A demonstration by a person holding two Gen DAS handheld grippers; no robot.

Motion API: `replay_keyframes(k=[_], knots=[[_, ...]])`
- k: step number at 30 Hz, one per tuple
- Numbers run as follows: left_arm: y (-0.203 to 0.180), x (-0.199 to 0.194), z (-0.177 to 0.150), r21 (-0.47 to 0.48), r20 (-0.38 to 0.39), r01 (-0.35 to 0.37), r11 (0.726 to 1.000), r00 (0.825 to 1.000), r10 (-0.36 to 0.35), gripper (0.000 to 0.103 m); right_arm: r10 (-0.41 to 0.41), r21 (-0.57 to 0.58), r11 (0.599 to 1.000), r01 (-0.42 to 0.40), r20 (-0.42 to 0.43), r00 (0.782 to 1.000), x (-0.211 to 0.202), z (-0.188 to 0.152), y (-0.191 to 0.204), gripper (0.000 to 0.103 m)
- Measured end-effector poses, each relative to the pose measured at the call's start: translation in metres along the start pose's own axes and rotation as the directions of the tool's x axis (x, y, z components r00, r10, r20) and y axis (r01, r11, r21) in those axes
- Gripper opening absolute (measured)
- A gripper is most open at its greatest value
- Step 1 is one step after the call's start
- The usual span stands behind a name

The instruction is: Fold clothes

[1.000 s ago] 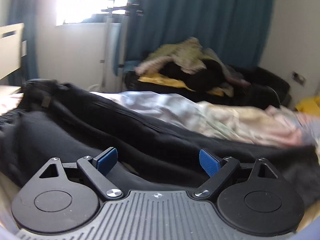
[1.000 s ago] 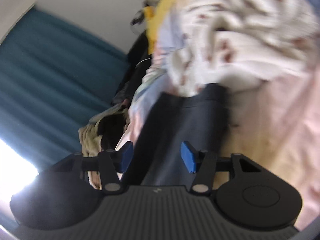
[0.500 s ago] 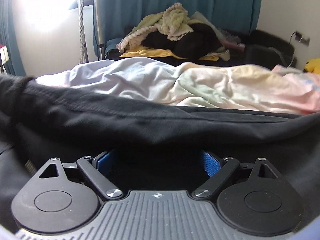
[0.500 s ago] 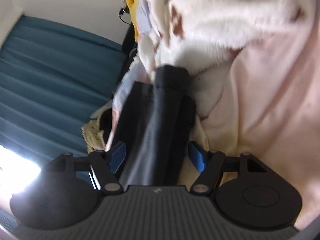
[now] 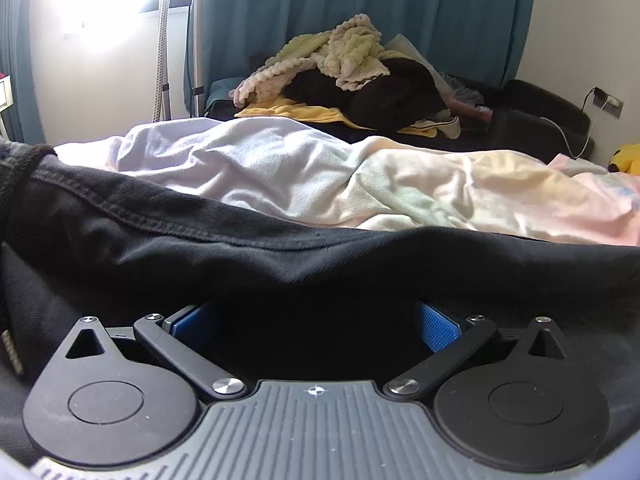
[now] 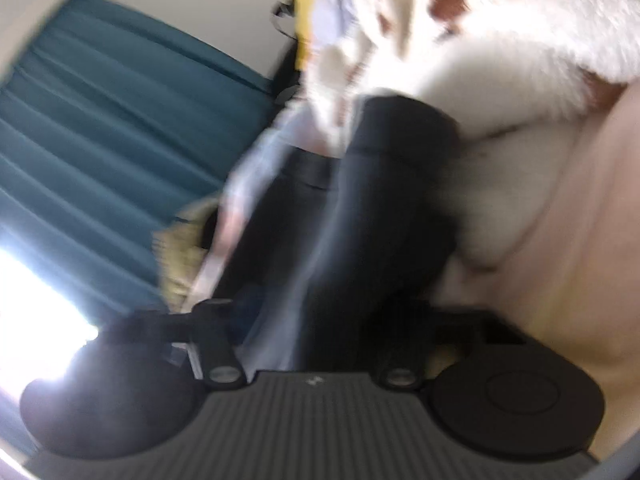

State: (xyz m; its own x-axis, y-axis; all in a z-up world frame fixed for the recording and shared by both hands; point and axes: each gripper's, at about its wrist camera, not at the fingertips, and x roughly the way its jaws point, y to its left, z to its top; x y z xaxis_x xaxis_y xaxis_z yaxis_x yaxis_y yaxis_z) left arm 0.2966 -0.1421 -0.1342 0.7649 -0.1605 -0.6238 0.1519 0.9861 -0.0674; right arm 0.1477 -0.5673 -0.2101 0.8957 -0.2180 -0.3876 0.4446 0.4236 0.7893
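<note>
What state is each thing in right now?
Black garment: rumpled, draped across the bed, unfolded.
Left gripper: jaws opening wide, black cloth between them.
Right gripper: jaws closing, dark cloth between them; blurred.
Pastel blanket: crumpled.
Clothes pile: heaped, unfolded.
Curtains: drawn.

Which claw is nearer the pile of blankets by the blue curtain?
Hard to call. Left claw, opening, lies across the bed from the blanket pile. Right claw, closing around black trousers, sees it off to one side.

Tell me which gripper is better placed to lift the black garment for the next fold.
Right gripper: its jaws are closing around the black garment. The left gripper is opening wide.
</note>
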Motion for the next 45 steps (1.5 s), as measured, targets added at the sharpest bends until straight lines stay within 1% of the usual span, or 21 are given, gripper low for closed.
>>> replay_keyframes(k=[1,2,5,8,9,11,12,13,14,15,17,18,22,26,29,31,33,38,41,43,45], knots=[[-0.001,-0.006,-0.001,0.009,0.002,-0.003,1.0,1.0,0.003,0.103,0.008,0.002,1.0,-0.008,0.009,1.0,-0.001,0.0,0.002,0.012],[-0.001,-0.011,-0.003,0.018,0.004,-0.007,1.0,1.0,0.007,0.103,0.023,0.007,1.0,-0.023,0.028,0.999,-0.006,0.002,0.003,0.008],[0.001,-0.031,-0.008,0.012,0.017,0.004,1.0,1.0,-0.004,0.103,0.047,0.02,0.999,-0.049,0.092,0.995,-0.025,0.005,0.014,0.007],[0.005,-0.052,-0.013,-0.011,0.034,0.025,1.0,0.999,-0.025,0.103,0.044,-0.031,0.999,-0.04,0.137,0.99,-0.049,0.007,0.034,0.006],[0.006,-0.057,-0.017,-0.018,0.029,0.037,0.999,0.999,-0.036,0.103,0.044,-0.039,0.998,-0.039,0.154,0.987,-0.058,0.008,0.038,0.006],[0.004,-0.061,-0.026,-0.014,-0.007,0.059,0.998,0.998,-0.059,0.103,0.027,-0.004,1.0,-0.027,0.176,0.984,-0.073,0.012,0.037,0.006],[0.0,-0.059,-0.033,0.025,-0.04,0.064,0.998,0.997,-0.063,0.103,0.008,0.017,1.0,-0.011,0.177,0.984,-0.079,0.012,0.034,0.006],[-0.007,-0.057,-0.04,0.095,-0.062,0.062,0.994,0.996,-0.056,0.103,-0.013,0.038,0.999,0.007,0.177,0.984,-0.083,0.012,0.029,0.006],[-0.015,-0.055,-0.049,0.173,-0.062,0.045,0.984,0.997,-0.035,0.103,-0.038,0.068,0.997,0.027,0.167,0.985,-0.085,0.011,0.022,0.006],[-0.02,-0.055,-0.057,0.209,-0.038,0.023,0.978,0.999,-0.015,0.103,-0.068,0.101,0.993,0.053,0.152,0.986,-0.087,0.008,0.015,0.006],[-0.021,-0.056,-0.062,0.209,0.0,0.008,0.978,1.0,-0.008,0.103,-0.112,0.118,0.988,0.099,0.114,0.987,-0.076,0.008,0.003,0.007],[-0.02,-0.058,-0.06,0.203,0.004,0.012,0.979,1.0,-0.013,0.103,-0.123,0.085,0.99,0.114,0.109,0.986,-0.073,0.008,-0.004,0.007],[-0.01,-0.086,-0.049,0.179,0.013,-0.012,0.984,1.0,0.01,0.103,-0.101,-0.064,0.992,0.111,0.146,0.984,-0.079,0.007,0.011,0.007],[0.009,-0.147,-0.04,0.158,0.07,-0.048,0.986,0.997,0.037,0.103,-0.045,-0.197,0.977,0.084,0.198,0.979,-0.092,0.009,0.041,0.007],[0.031,-0.191,-0.037,0.115,0.108,-0.03,0.993,0.994,0.018,0.103,-0.01,-0.283,0.956,0.073,0.219,0.976,-0.09,0.011,0.068,0.007],[0.042,-0.21,-0.038,0.074,0.134,-0.024,0.997,0.991,0.014,0.103,0.02,-0.341,0.938,0.06,0.226,0.974,-0.09,0.013,0.09,0.007],[0.053,-0.219,-0.04,0.007,0.156,-0.015,1.0,0.988,0.014,0.103,0.063,-0.409,0.912,0.035,0.224,0.973,-0.11,0.003,0.116,0.007],[0.082,-0.218,-0.041,-0.084,0.152,0.018,0.996,0.988,-0.005,0.103,0.183,-0.59,0.806,-0.053,0.163,0.97,-0.116,-0.051,0.195,0.007],[0.102,-0.219,-0.039,-0.116,0.185,-0.021,0.993,0.982,0.043,0.103,0.26,-0.678,0.722,-0.138,0.082,0.962,-0.119,-0.109,0.238,0.007],[0.117,-0.219,-0.037,-0.146,0.213,-0.035,0.989,0.975,0.066,0.103,0.295,-0.728,0.656,-0.199,0.005,0.955,-0.118,-0.156,0.26,0.007],[0.134,-0.22,-0.037,-0.2,0.252,-0.035,0.979,0.964,0.086,0.103,0.281,-0.767,0.592,-0.249,-0.093,0.955,-0.108,-0.208,0.27,0.007]])
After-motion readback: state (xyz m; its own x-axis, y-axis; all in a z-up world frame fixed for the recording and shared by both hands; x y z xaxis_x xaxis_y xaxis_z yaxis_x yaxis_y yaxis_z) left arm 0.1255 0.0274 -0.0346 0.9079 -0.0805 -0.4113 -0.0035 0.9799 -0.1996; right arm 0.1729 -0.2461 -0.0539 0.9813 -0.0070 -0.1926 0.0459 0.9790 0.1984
